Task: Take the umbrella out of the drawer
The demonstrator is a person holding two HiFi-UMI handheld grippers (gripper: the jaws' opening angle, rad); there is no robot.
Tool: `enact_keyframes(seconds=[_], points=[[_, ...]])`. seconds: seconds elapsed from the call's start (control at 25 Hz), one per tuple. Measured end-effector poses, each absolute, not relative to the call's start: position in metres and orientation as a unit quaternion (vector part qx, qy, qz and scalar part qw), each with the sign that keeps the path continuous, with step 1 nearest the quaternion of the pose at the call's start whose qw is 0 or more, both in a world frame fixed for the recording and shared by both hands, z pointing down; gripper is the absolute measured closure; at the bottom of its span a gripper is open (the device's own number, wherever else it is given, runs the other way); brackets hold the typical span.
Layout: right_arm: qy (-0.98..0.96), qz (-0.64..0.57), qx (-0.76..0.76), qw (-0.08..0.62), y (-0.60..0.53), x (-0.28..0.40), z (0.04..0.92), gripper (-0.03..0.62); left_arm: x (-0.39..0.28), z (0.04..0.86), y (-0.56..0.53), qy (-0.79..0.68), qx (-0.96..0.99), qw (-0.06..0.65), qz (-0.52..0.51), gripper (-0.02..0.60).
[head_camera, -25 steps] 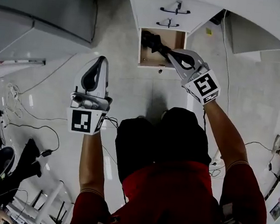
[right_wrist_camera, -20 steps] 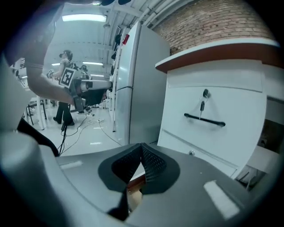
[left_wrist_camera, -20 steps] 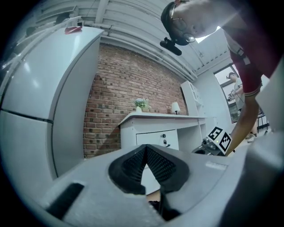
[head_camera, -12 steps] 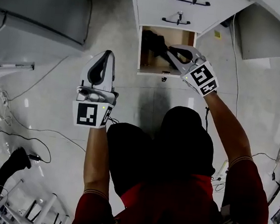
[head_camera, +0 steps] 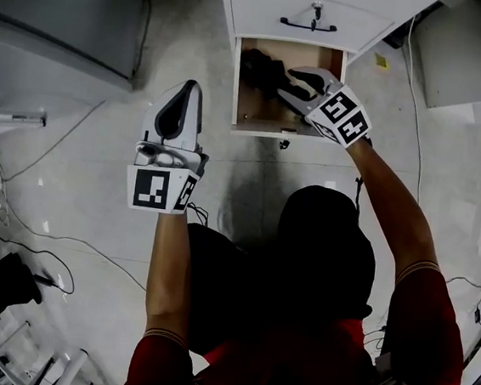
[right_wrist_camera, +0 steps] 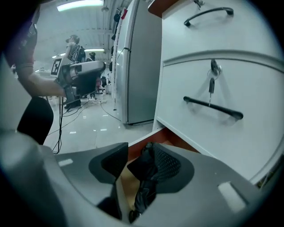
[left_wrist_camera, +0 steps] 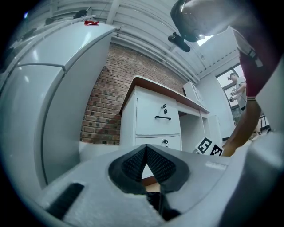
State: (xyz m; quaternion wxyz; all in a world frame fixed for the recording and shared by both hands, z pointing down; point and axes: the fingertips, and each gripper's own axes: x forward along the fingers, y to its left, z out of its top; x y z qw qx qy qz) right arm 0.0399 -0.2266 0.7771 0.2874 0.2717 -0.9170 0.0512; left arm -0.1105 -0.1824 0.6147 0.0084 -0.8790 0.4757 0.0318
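One grab pending, drawer [head_camera: 243,102] open.
My right gripper [right_wrist_camera: 137,162] has just been opening, umbrella [right_wrist_camera: 144,179] between jaws, probably loose; clamp mid-body before lifting. Left gripper [left_wrist_camera: 146,162] closed, empty.

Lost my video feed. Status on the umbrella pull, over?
Left claw shut, empty. Right claw in open drawer, jaws just been opening, umbrella between them, not clamped. Nothing blocking seen.
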Motion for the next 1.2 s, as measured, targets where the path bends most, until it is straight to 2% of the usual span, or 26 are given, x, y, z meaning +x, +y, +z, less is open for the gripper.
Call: enact_keyframes(seconds=[0.24,0.68,1.2], points=[[-0.91,0.073,0.26,0.315,-0.245,0.036,0.826,0.311,-0.102,0.635,-0.186,0.477,-0.878,0.013,0.033,0.577],[-0.881,0.092,0.262,0.383,-0.269,0.022,0.907,0.198,-0.117,0.65,-0.187,0.497,-0.867,-0.001,0.044,0.577],[-0.841,0.113,0.278,0.451,-0.29,0.019,0.962,0.177,-0.117,0.647,-0.191,0.492,-0.868,-0.021,0.071,0.577]])
